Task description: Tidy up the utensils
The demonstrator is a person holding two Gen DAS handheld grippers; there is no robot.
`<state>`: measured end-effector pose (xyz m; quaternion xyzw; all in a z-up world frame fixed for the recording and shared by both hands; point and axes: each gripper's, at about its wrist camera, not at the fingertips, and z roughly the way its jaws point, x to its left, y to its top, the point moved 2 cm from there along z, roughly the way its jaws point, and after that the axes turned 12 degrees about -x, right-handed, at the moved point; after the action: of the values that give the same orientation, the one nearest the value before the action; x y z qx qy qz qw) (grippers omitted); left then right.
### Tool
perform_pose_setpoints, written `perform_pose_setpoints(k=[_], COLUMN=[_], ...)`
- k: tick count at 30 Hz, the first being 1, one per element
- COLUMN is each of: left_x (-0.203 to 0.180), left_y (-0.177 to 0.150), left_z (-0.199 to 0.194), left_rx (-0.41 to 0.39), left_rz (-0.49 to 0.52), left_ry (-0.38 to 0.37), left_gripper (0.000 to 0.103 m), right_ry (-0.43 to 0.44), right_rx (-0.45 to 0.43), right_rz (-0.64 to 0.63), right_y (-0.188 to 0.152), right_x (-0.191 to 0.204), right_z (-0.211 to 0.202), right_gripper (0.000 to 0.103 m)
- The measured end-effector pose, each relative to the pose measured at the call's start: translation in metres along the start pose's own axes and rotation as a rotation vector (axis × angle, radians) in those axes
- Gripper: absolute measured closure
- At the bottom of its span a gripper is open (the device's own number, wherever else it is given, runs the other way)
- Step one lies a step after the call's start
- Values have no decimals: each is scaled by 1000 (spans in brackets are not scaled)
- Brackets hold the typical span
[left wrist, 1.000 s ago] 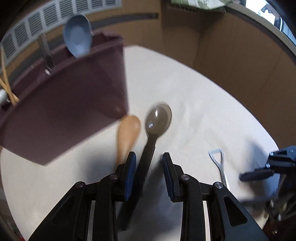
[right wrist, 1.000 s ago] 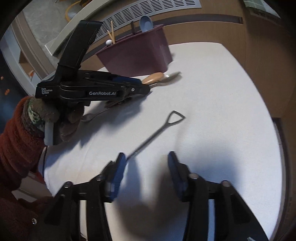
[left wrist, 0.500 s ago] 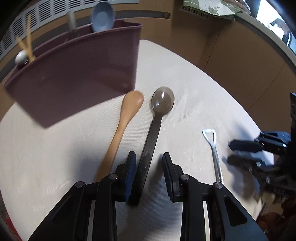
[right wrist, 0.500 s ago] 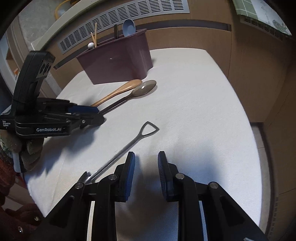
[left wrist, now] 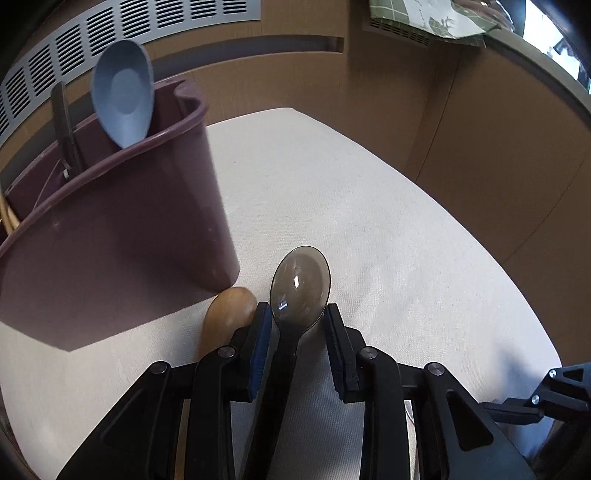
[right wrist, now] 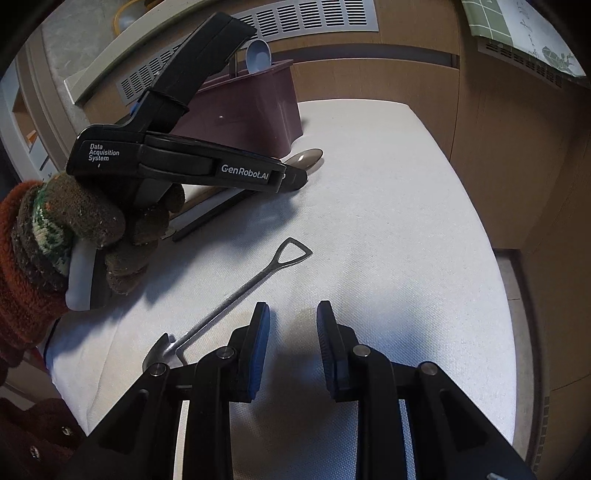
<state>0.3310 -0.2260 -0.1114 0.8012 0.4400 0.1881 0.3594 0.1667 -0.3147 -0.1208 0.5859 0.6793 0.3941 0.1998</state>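
A dark grey spoon lies on the white cloth, its neck between the open jaws of my left gripper; its bowl also shows in the right wrist view. A wooden spoon lies just left of it, beside the maroon utensil holder. The holder carries a blue spoon and a dark utensil. My right gripper is open and empty, just right of a thin metal shovel-handled spoon.
The white cloth-covered table ends at a brown panelled wall on the right. A vent grille runs behind the holder. The gloved hand holds the left gripper over the spoons.
My left gripper slid forward along the grey spoon's handle to its neck, close to the holder. My right gripper stays beside the metal spoon, jaws slightly wider.
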Motion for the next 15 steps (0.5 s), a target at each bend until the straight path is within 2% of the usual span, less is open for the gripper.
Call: perform_pose_setpoints(k=[3, 8, 12, 15], left_x=[-1, 30, 62, 84], left_y=[-11, -31, -45, -66], left_z=[-22, -85, -137, -181], left_rx=[-28, -148, -223, -278], left_rz=[-47, -189, -280, -350], left_ry=[-3, -26, 13, 56], left_gripper=[73, 73, 74, 75], right_ry=[-3, -4, -5, 37], right_rx=[3, 30, 65, 81], right_rz=[2, -25, -198, -322], right_y=[0, 1, -3, -9], right_x=[1, 6, 22, 44], right_z=[-1, -1, -6, -7], right_gripper=[77, 75, 75, 75])
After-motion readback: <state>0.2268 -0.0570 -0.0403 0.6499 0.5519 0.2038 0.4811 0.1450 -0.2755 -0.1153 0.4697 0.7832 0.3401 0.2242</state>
